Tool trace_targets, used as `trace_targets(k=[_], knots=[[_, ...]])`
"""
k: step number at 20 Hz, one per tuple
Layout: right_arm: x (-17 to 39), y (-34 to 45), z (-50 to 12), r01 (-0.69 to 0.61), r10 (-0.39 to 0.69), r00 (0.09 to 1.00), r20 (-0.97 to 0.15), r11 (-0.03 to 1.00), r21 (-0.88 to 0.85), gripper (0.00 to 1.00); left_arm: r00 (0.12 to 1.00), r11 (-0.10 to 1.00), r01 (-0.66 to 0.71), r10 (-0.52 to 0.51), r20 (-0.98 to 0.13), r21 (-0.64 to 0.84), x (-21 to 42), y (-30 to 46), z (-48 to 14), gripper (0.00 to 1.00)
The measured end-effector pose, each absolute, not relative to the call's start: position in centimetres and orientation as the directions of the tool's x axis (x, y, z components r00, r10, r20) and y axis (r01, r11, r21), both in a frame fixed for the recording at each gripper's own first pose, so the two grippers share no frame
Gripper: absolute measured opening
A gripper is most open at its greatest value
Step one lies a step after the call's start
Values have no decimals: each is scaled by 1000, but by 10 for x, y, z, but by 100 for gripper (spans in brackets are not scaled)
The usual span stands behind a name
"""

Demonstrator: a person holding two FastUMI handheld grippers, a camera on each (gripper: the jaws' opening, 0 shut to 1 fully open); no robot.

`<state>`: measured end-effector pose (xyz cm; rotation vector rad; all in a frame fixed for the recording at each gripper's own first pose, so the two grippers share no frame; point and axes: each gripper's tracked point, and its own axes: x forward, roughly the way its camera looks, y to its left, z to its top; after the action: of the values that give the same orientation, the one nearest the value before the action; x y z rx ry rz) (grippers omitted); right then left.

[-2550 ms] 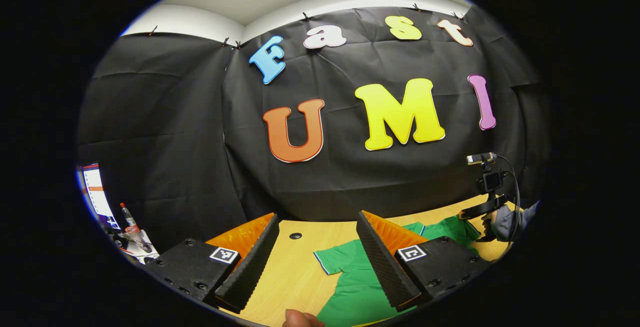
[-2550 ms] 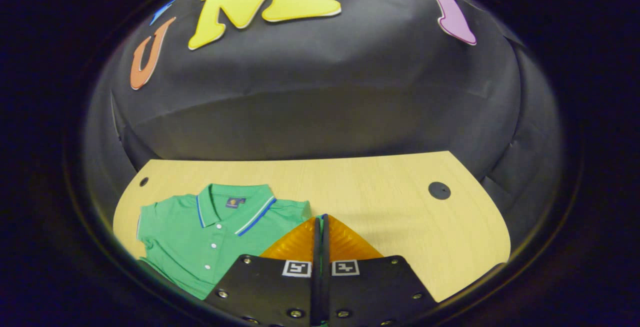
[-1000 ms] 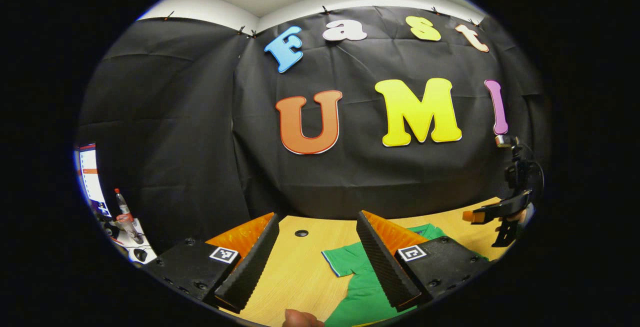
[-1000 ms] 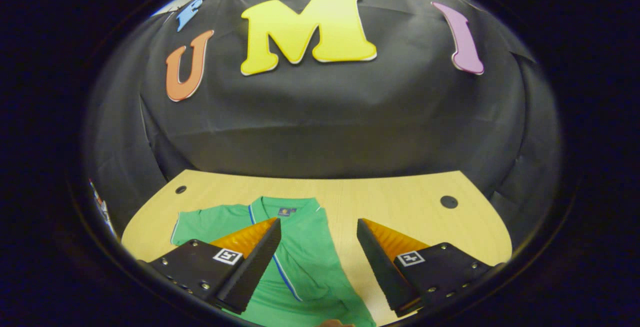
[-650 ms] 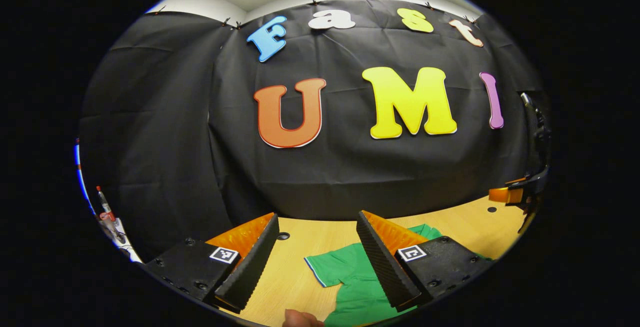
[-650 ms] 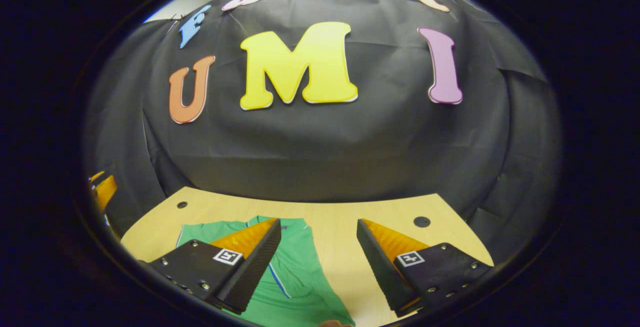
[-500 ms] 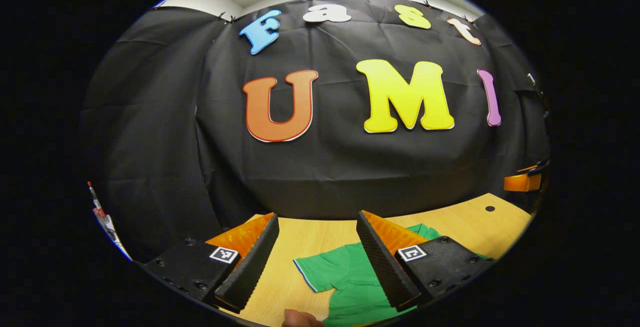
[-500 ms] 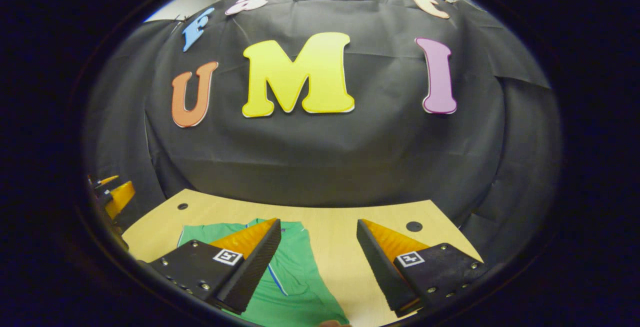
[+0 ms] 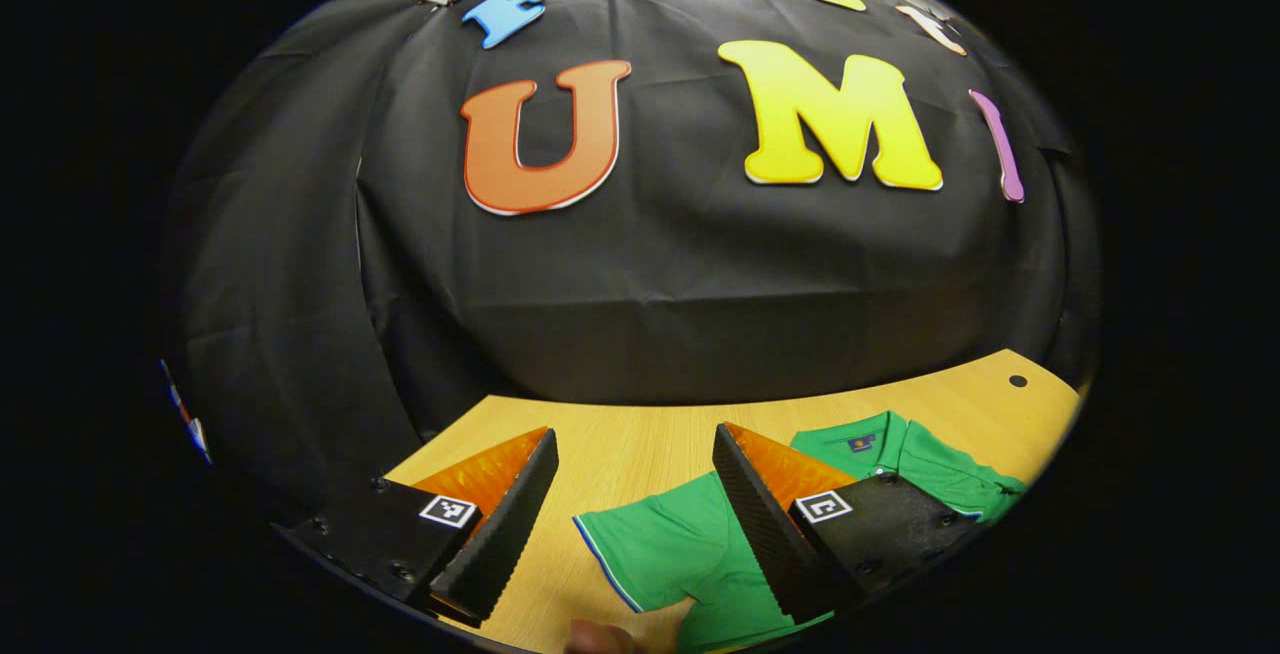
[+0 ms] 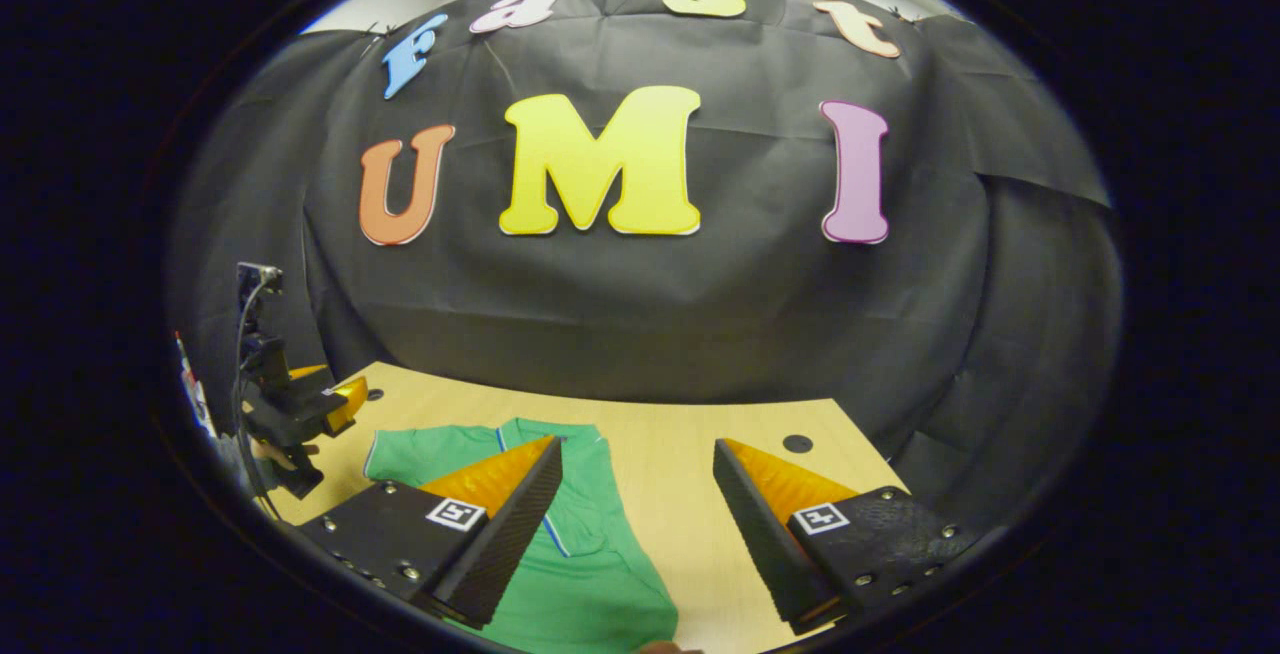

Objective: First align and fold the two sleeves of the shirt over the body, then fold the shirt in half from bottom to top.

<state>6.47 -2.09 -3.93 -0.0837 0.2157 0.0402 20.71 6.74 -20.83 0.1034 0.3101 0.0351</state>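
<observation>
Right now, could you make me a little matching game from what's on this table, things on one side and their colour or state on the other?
Things:
1. short-sleeved polo shirt
2. wooden table
3. left gripper
4. shirt collar trim

States:
a. open, above the unfolded sleeve
b. blue and white
c. green
d. pale, with a round hole

Pairs: 1-c, 2-d, 3-a, 4-b

Left gripper (image 9: 632,509): black screwed finger mounts, square coded tags; right gripper (image 10: 632,519) same
</observation>
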Motion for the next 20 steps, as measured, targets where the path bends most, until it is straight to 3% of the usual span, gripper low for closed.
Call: trace_targets(k=[6, 11, 16, 20], knots=[[52, -35, -36, -19, -7, 974, -226, 994, -110, 96, 871, 994, -70, 104, -480, 88, 237, 98, -281, 100], [48, -42, -42, 3, -25, 968, -249, 996, -90, 95, 739, 995, -53, 96, -667, 84, 240, 104, -329, 99], [46, -50, -42, 14, -37, 967, -253, 996, -91, 95, 649, 988, -74, 152, -746, 137, 231, 116, -358, 99], [44, -56, -49, 25, -43, 957, -287, 997, -66, 96, 668, 996, -65, 84, -739, 55, 237, 97, -357, 99]])
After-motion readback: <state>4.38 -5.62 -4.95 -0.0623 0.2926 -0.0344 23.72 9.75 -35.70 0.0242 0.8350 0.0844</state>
